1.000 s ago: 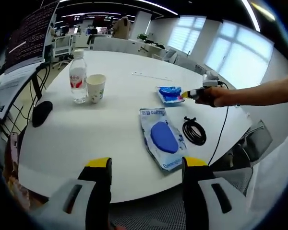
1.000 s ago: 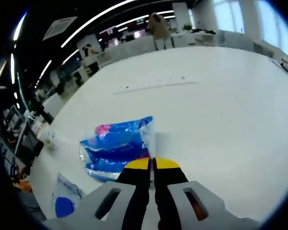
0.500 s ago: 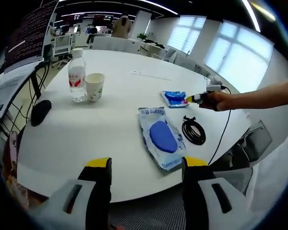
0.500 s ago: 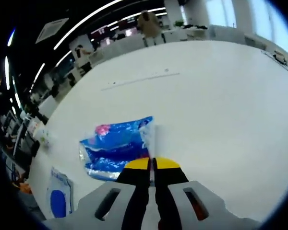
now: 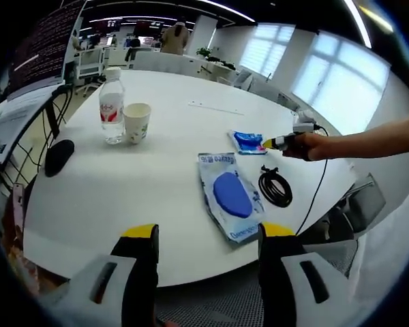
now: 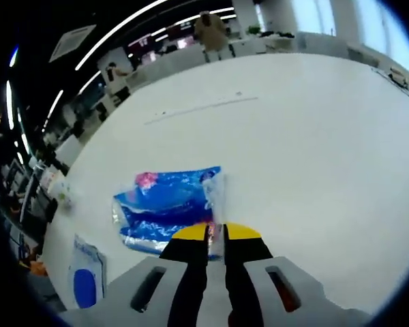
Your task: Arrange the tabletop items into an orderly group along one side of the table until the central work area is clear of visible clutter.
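The right tool [image 6: 216, 235] is pinching the clear edge of the blue snack packet [image 6: 167, 208] lying on the table [image 6: 313, 150]. The left tool [image 5: 204, 238], spread wide, is hovering off the near edge, its view taking in the wipes pack [image 5: 230, 196], coiled cable [image 5: 275, 187], bottle [image 5: 112, 105] and paper cup [image 5: 137, 122].

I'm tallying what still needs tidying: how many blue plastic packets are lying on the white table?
2. A large wipes packet lies near the table's front edge, beside the coiled black cable. A small blue packet lies farther back, at the right gripper. Nothing seems hidden.
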`<state>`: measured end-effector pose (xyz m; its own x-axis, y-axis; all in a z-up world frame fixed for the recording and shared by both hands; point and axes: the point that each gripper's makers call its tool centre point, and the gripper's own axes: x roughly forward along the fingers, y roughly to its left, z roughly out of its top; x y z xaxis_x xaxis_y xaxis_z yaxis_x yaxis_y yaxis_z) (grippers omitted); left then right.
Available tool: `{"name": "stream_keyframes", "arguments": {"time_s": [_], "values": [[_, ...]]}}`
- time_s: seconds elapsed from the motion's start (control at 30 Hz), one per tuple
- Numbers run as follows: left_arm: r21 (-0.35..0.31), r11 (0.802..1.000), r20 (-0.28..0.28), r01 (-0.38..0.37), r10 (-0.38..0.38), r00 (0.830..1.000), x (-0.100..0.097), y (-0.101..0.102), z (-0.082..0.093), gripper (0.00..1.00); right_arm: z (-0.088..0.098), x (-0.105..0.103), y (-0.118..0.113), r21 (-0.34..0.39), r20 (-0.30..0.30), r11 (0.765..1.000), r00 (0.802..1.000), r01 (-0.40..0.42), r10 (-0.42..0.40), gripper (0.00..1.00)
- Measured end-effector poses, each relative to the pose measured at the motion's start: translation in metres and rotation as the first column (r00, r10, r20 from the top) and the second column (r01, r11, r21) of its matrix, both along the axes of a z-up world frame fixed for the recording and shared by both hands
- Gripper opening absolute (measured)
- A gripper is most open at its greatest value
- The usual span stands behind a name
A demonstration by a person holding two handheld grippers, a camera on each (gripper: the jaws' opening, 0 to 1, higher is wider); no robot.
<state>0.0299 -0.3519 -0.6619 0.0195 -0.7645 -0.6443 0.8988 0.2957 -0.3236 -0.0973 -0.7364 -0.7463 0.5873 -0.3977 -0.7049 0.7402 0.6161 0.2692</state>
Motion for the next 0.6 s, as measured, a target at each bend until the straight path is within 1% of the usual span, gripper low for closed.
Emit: {"name": "stream_keyframes", "arguments": {"time_s": [0.07,0.27,0.33,0.4,0.6], "values": [[-0.003,1.000,-0.010,0.008,-0.008,1.000,-0.003,-0.001,-0.001,0.59,0.002,-0.001,-0.001,-0.002,0.004,1.000,1.000,0.003,-0.003,0.07],[0.002,0.999,-0.003,0.051,-0.051,0.999,-0.010,-0.007,-0.003,0.59,0.006,-0.004,-0.001,-0.015,0.002,1.000,1.000,-0.010,0.010,0.09],[0.008,0.996,-0.003,0.086,-0.086,0.996,-0.014,-0.009,-0.005,0.59,0.008,-0.004,-0.001,-0.017,0.000,1.000,1.000,-0.019,0.019,0.10],[0.026,0.991,0.011,0.131,-0.131,0.991,-0.015,-0.010,-0.009,0.59,0.012,-0.003,-0.001,-0.023,0.002,0.999,1.000,-0.023,0.023,0.11],[0.045,0.981,0.035,0.190,-0.192,0.981,-0.008,-0.021,-0.012,0.59,0.024,0.003,-0.001,-0.051,0.009,0.997,0.999,-0.051,0.051,0.13]]}}
